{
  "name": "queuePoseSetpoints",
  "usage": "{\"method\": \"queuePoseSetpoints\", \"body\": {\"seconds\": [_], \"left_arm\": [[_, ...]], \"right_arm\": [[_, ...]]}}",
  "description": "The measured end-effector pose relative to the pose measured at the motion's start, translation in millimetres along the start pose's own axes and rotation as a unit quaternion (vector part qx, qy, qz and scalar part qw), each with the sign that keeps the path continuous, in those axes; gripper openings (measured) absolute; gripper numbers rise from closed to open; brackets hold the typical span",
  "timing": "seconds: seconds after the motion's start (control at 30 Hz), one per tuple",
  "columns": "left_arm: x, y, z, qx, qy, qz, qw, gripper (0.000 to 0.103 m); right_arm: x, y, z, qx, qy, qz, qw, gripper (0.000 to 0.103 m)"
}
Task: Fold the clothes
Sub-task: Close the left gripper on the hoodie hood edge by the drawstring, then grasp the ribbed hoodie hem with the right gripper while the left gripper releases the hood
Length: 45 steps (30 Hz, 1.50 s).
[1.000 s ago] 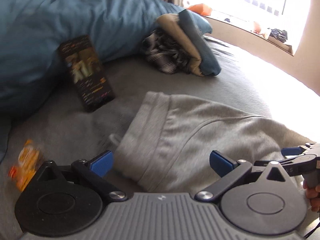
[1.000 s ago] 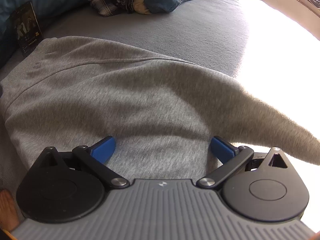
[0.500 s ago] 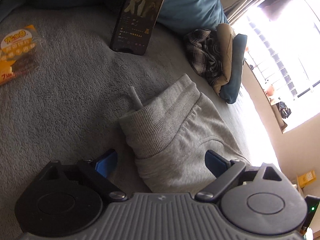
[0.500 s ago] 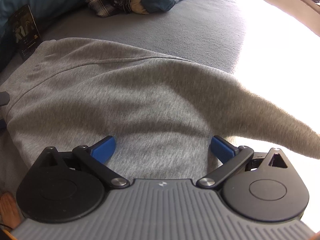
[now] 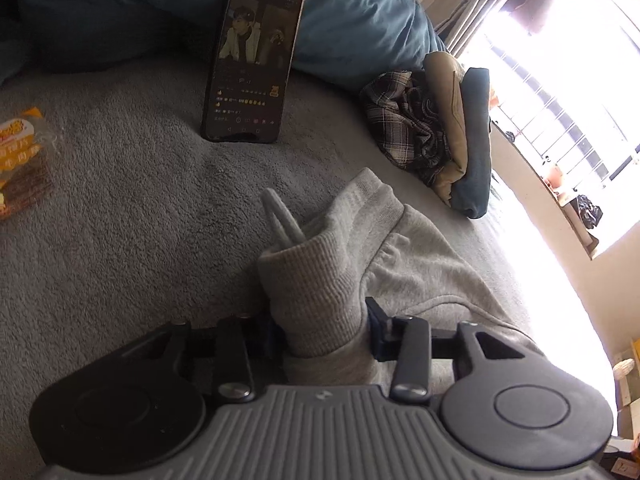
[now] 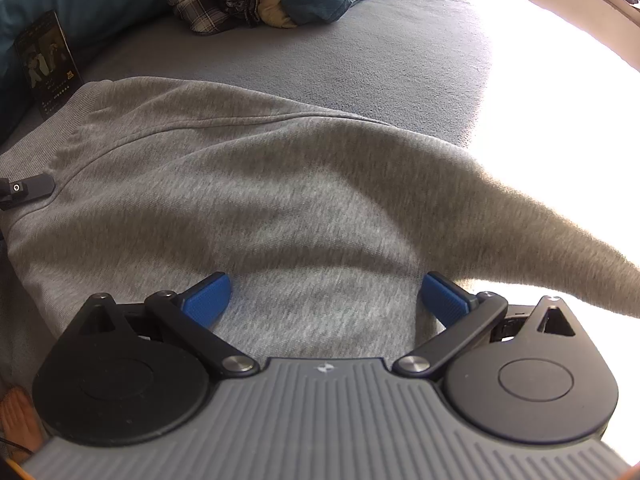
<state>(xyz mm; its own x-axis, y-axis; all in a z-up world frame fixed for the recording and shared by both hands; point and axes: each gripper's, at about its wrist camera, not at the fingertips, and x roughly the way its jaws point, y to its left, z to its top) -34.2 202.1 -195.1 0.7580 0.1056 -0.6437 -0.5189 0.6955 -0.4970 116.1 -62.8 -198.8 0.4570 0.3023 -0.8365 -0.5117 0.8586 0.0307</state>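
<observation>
I have the grey sweatshirt (image 6: 280, 200) spread on the grey bed (image 5: 120, 220), one sleeve running off into the glare at the right. My left gripper (image 5: 326, 328) is closing on the ribbed hem (image 5: 320, 292) at the garment's corner; the bunched cloth sits between its jaws and the pads press against it on both sides. My right gripper (image 6: 324, 300) hangs over the body of the sweatshirt with its jaws wide apart, nothing pinched. A phone (image 5: 252, 56) leans against the blue duvet (image 5: 360, 8), near a pile of folded clothes (image 5: 444, 132).
</observation>
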Motion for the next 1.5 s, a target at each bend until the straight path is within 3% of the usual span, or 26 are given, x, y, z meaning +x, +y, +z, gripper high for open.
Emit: {"method": "queuePoseSetpoints", "body": {"seconds": [0.13,0.23,0.33,0.43,0.57,0.67,0.73,0.83,0.9,0.97,1.03,1.07,1.1,1.2,1.23,1.33,1.4,1.5], "left_arm": [[-15.3,-22.7,0.8,0.053,-0.039,-0.004,0.9978,0.033],[-29.7,-50.4,4.4,0.102,-0.073,-0.029,0.9917,0.032],[-41.9,-81.3,6.9,0.151,-0.095,-0.069,0.9815,0.032],[-48.7,-117.2,2.4,0.210,-0.108,-0.114,0.9650,0.031],[-52.1,-167.6,-15.5,0.298,-0.109,-0.180,0.9311,0.031],[-48.4,-204.4,-42.9,0.368,-0.095,-0.225,0.8971,0.031],[-40.1,-223.0,-67.5,0.408,-0.071,-0.249,0.8752,0.032],[-14.7,-239.6,-109.1,0.465,0.003,-0.270,0.8429,0.032],[9.4,-247.1,-140.7,0.509,0.067,-0.273,0.8136,0.040],[30.0,-248.3,-168.2,0.540,0.121,-0.251,0.7940,0.042],[23.7,-246.7,-175.1,0.560,0.097,-0.264,0.7790,0.057],[19.2,-246.5,-170.6,0.557,0.104,-0.284,0.7734,0.069],[14.9,-246.3,-165.9,0.554,0.110,-0.302,0.7680,0.071],[6.7,-243.3,-143.2,0.527,0.121,-0.323,0.7765,0.071],[6.7,-241.7,-133.4,0.515,0.124,-0.323,0.7842,0.071],[4.6,-232.7,-109.4,0.468,0.121,-0.304,0.8206,0.071],[10.5,-224.0,-93.1,0.432,0.113,-0.274,0.8519,0.070],[24.6,-217.0,-79.9,0.397,0.109,-0.218,0.8849,0.066]], "right_arm": [[-0.9,-0.8,-0.5,0.001,-0.001,0.003,1.000,0.102],[-1.7,-4.7,0.3,0.005,-0.001,0.012,1.000,0.102],[-5.0,-10.0,1.0,0.013,-0.003,0.026,1.000,0.102],[-11.8,-24.2,1.8,0.042,-0.014,0.056,0.997,0.101],[-30.2,-55.4,0.6,0.084,-0.048,0.077,0.992,0.098],[-51.1,-94.3,-7.5,0.129,-0.086,0.079,0.985,0.098],[-61.9,-127.9,-20.1,0.180,-0.102,0.077,0.975,0.098],[-71.3,-174.7,-45.8,0.264,-0.110,0.075,0.955,0.098],[-74.2,-199.1,-66.1,0.315,-0.108,0.074,0.940,0.098],[-74.5,-215.2,-82.5,0.349,-0.104,0.069,0.929,0.095],[-77.4,-222.5,-93.0,0.361,-0.112,0.067,0.923,0.094],[-81.6,-224.2,-95.1,0.360,-0.123,0.071,0.922,0.094],[-85.8,-226.0,-97.3,0.359,-0.133,0.075,0.921,0.094],[-96.1,-221.7,-85.3,0.331,-0.163,0.122,0.921,0.088],[-97.3,-216.9,-77.6,0.314,-0.165,0.143,0.924,0.083],[-97.5,-190.4,-57.9,0.240,-0.161,0.191,0.938,0.072],[-89.1,-177.1,-45.1,0.197,-0.156,0.194,0.948,0.068],[-63.1,-175.3,-24.6,0.178,-0.139,0.198,0.954,0.064]]}}
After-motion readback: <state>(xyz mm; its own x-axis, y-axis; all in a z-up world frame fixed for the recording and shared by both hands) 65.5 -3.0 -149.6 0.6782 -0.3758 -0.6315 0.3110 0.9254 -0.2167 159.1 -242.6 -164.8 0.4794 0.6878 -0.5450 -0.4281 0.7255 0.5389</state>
